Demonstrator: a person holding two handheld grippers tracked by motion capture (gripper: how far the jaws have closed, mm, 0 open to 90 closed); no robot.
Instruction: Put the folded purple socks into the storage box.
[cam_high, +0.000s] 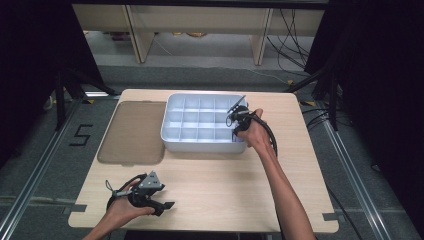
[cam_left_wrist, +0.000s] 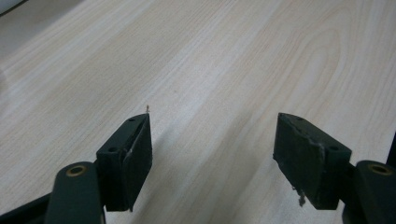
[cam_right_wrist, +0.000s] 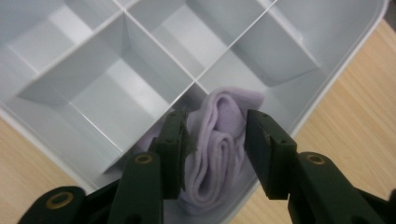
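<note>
A white divided box stands at the far middle of the wooden table. My right gripper reaches down into the box's near right corner compartment. In the right gripper view a rolled lilac cloth lies in that compartment of the box, between the jaws of my right gripper. The jaws stand a little apart from the roll and do not squeeze it. My left gripper rests low near the table's front left edge. Its jaws are wide apart with only bare wood between them.
A flat brownish translucent lid lies on the table directly left of the box. The box's other compartments look bare. Cables and shelf legs stand on the floor beyond the far edge.
</note>
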